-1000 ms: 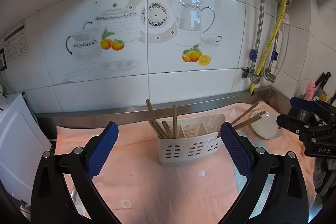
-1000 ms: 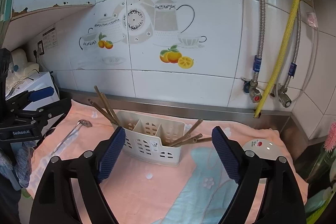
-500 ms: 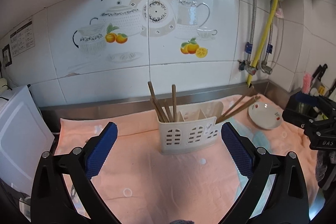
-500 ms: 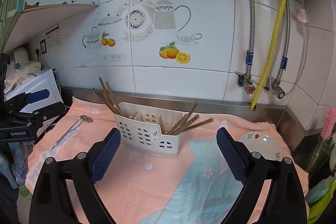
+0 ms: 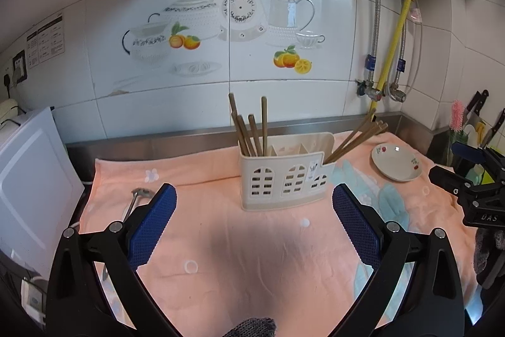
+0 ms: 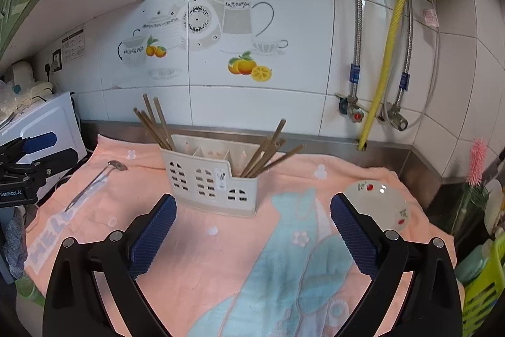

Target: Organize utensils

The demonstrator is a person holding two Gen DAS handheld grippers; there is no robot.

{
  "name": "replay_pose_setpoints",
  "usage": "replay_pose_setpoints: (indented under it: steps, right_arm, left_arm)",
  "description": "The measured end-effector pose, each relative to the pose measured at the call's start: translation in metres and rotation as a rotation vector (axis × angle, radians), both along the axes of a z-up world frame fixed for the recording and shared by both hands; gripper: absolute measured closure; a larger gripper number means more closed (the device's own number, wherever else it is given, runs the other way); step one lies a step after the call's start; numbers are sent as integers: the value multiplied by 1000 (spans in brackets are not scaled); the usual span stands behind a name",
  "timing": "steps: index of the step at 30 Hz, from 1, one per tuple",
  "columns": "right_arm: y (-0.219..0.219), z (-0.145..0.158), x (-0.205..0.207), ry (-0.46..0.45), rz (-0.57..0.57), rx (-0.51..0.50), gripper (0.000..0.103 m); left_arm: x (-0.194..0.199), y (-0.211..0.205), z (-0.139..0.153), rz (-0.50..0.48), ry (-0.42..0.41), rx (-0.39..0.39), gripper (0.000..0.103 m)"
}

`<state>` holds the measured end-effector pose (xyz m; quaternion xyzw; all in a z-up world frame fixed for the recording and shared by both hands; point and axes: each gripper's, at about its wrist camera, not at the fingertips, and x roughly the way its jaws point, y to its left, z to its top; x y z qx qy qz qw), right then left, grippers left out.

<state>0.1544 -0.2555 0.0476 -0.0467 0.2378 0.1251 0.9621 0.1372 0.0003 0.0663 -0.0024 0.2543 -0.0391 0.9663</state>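
Left wrist view first, reading from the left edge: a white appliance [image 5: 28, 179] stands at the counter's end, and beside it, flat on the pink towel [image 5: 221, 242], lies one metal ladle-like utensil [image 5: 134, 201], the only piece outside the caddy, so it looks like the item left to sort. The left gripper [image 5: 254, 226] hovers low over the towel with its blue pads spread wide and nothing between them. Past it stands the white utensil caddy [image 5: 285, 177], near the middle of the towel, probably so either hand can reach it. Its left compartment holds four chopsticks [image 5: 251, 128] almost upright, the middle compartments look empty, and the right end holds a leaning bunch [image 5: 356, 138] of about four sticks; the overlap makes that count unsure. They lean outward likely because that end wall is cut lower. Further right sits one small white dish [image 5: 396, 161] with red motifs. In the right wrist view the right gripper [image 6: 252, 229] also hangs with fingers wide apart and empty, aimed at the caddy's right end and the dish.
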Motion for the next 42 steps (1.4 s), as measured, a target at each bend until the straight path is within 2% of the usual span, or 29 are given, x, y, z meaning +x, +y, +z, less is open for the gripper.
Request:
replay_pose_setpoints:
  steps: [7,14,28,42]
  right_arm:
    - [-3,-16,-17,12,-25,8,8]
    - [4,-30,-31,5,-58,-27,7]
    - [3,-42,-48,36,-38,38,7]
    - [9,-56,-52,66,-32,35,7]
  left_arm:
    - [-19,0,-12,11,-11,35,5]
    - [-32,0,-21,2,-7,28,5]
    - [-55,2,-42,6,11,24,5]
    - [-61,4,-54,12,34,-2,5]
